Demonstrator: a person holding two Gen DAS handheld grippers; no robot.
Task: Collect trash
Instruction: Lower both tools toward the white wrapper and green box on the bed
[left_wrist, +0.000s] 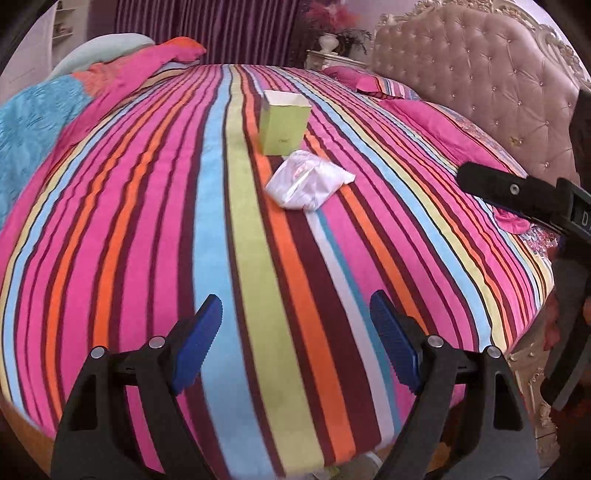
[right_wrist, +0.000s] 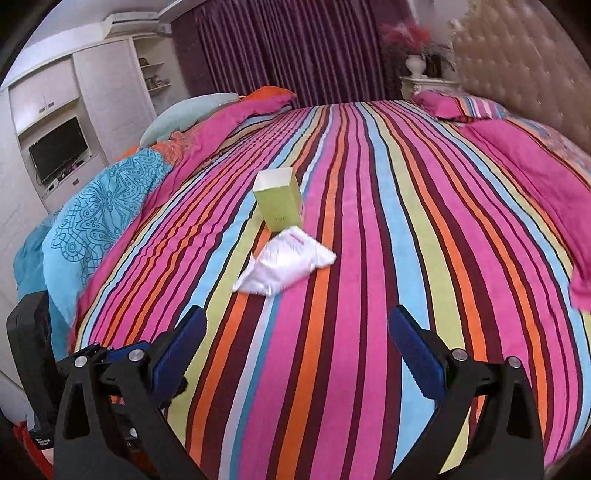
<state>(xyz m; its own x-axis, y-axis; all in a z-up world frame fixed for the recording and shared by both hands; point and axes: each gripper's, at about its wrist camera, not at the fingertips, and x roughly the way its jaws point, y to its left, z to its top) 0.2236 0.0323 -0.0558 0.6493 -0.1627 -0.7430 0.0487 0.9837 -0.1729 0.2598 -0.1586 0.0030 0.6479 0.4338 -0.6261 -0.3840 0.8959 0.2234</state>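
A crumpled white plastic wrapper (left_wrist: 308, 181) lies on the striped bedspread (left_wrist: 147, 221), and it also shows in the right wrist view (right_wrist: 286, 264). Just behind it stands an open light-green carton (left_wrist: 282, 123), also in the right wrist view (right_wrist: 279, 197). My left gripper (left_wrist: 295, 332) is open and empty, well short of the wrapper. My right gripper (right_wrist: 297, 347) is open and empty, closer to the wrapper, and part of it shows at the right edge of the left wrist view (left_wrist: 517, 192).
A tufted headboard (left_wrist: 480, 92) and pink pillows (left_wrist: 424, 122) stand on the right. A bunched blue and pink quilt (right_wrist: 110, 206) lies on the left. A white cabinet with a TV (right_wrist: 59, 147) is beyond it. Purple curtains (right_wrist: 295, 48) and a nightstand with a vase (right_wrist: 417, 74) are behind.
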